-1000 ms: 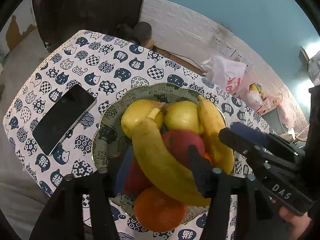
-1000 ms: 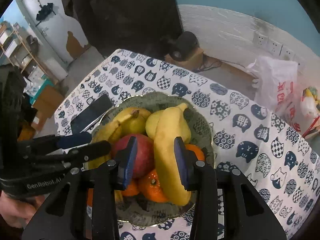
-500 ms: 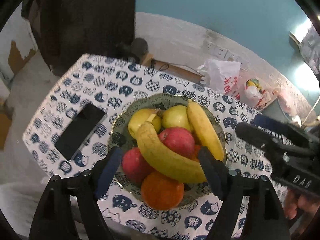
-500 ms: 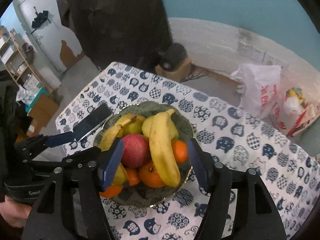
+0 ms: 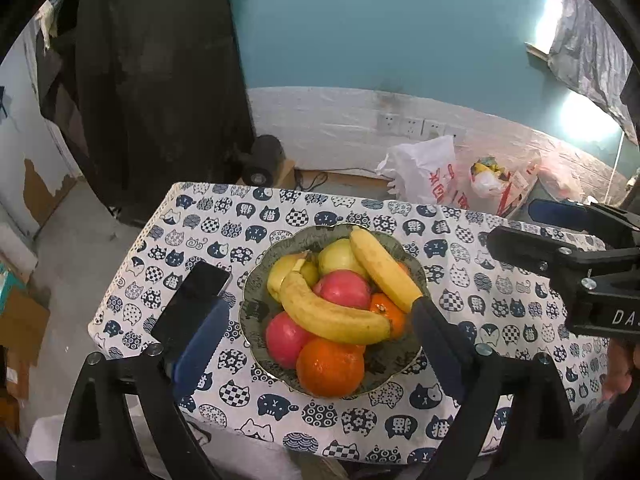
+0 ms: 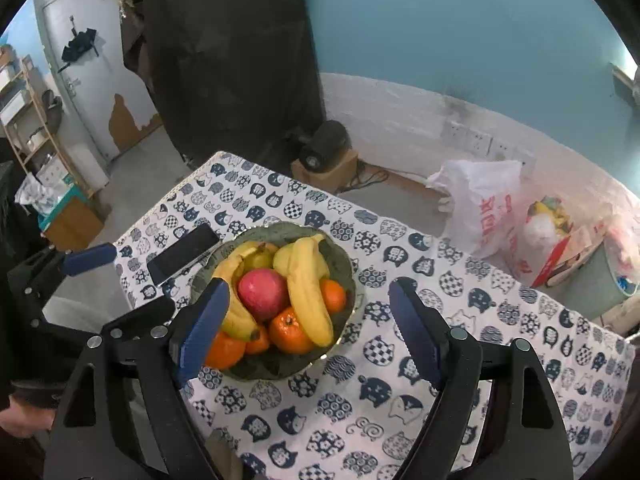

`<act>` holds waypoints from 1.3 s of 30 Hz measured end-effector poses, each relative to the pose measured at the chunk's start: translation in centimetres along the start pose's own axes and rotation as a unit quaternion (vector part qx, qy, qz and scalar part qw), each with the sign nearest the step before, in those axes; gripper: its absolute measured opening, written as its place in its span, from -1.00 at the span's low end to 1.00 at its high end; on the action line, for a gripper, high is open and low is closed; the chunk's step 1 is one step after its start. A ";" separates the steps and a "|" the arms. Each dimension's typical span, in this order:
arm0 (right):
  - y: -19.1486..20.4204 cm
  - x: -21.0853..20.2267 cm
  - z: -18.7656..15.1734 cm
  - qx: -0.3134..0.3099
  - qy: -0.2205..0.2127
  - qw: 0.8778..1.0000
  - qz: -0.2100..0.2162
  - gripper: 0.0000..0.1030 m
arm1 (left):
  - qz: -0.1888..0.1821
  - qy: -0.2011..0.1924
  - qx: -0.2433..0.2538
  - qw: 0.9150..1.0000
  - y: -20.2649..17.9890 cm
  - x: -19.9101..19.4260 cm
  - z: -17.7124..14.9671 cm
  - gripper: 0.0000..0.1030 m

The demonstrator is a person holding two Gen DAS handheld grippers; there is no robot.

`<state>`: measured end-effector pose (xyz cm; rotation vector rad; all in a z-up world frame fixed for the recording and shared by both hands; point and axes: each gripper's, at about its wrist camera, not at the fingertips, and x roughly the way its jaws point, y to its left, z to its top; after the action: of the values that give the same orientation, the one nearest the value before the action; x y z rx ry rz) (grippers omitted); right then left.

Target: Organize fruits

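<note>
The left tool [image 5: 320, 340] hung above the near edge of the desk [image 5: 360, 420], tipped downward toward the bowl [image 5: 256, 308] in the middle of the frame. Its jaws had just been opening and stood wide apart, nothing between them; the blue pads [image 5: 200, 344] sat low in the frame on either side of the bowl, clear of the fruit. The right tool [image 6: 308, 328] was held the same way, angled down from above, its jaws also just opened wide and empty, one pad at the lower left of the bowl, the other over bare cloth at lower right.

All the fruit lay heaped in the bowl: two bananas [image 5: 332, 312] curved across the top, red apples [image 5: 344, 290] beneath them, pale pears [image 5: 340, 258] at the far side, and oranges [image 5: 330, 368] at the near rim. A dark phone [image 5: 192, 300] lay flat on the cat-print cloth just left of the bowl.

In the left view the right tool's black frame reached in from the right edge, with a hand [image 5: 618, 372] under it. In the right view the left tool [image 6: 80, 260] came in from the left edge. A white plastic bag [image 6: 480, 204] sat on the floor beyond the desk.
</note>
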<state>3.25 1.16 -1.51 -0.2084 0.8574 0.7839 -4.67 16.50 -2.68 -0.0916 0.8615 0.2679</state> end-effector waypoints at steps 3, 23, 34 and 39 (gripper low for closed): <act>-0.2 -1.0 -0.5 0.000 -0.004 1.000 -0.003 0.59 | -0.009 -0.003 -0.005 1.000 0.0 -0.7 -0.4 0.93; -2.4 -3.5 -2.9 0.000 0.000 0.999 -0.034 0.60 | 0.001 -0.044 0.016 0.999 -1.5 -3.4 -1.2 0.95; -2.7 -3.7 -3.0 0.002 0.001 0.999 -0.033 0.60 | -0.008 -0.042 0.017 0.999 -2.2 -3.4 -1.0 0.95; -2.7 -3.7 -3.1 0.000 0.001 0.999 -0.035 0.60 | -0.008 -0.045 0.018 0.999 -2.3 -3.6 -1.0 0.95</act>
<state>1.78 -4.14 -1.09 -0.2371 0.8474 0.7189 -6.96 13.43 -0.67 -0.0528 0.7748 0.2402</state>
